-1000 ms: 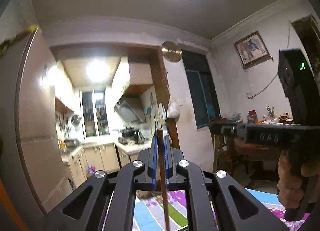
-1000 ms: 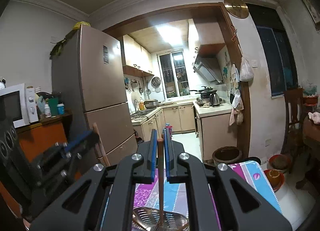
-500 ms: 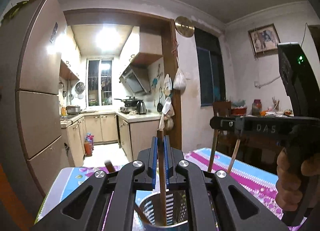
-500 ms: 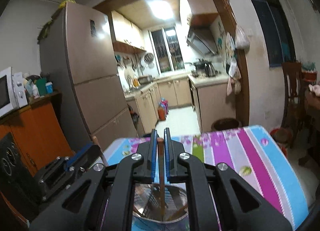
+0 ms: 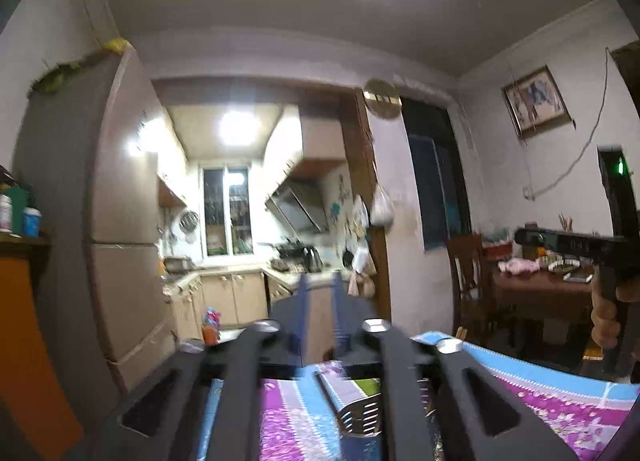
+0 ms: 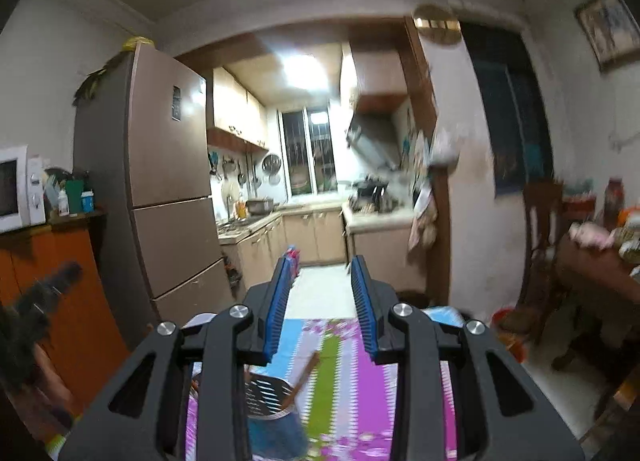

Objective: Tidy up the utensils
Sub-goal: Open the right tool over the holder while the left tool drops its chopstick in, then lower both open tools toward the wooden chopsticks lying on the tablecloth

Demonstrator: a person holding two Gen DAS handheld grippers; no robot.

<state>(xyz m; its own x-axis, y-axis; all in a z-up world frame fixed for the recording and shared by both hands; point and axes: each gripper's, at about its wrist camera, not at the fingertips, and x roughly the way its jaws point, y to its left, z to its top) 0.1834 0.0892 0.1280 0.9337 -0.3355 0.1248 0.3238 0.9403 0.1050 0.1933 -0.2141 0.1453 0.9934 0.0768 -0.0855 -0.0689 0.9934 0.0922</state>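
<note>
Tongs on both hands are opening, with nothing between the blue pads in either wrist view.

Left tongs: the jaws stand partly apart and blurred, pointing roughly level toward the kitchen doorway. Below them, at 6 o'clock in the left wrist view, the perforated metal utensil holder stands on the desk, which carries a striped floral cloth in purple, blue and green. A wooden handle leans out of the holder toward 11 o'clock. No pad touches the handle or the holder.

Right tongs: the jaws stand partly apart, and the gap between the blue pads shows only the kitchen floor and the cloth. At 6 o'clock in the right wrist view, the same utensil holder stands on the desk, partly hidden behind the left jaw arm. One wooden handle leans out of it toward 1 o'clock; the end of another shows at the holder's left rim. The pads are clear of both.

Cross views: the right tongs appear at 3 o'clock in the left wrist view, held by a hand. The left tongs appear as a dark blurred shape at 9 o'clock in the right wrist view.

Background: a refrigerator stands at 10 o'clock, beside the doorway.
</note>
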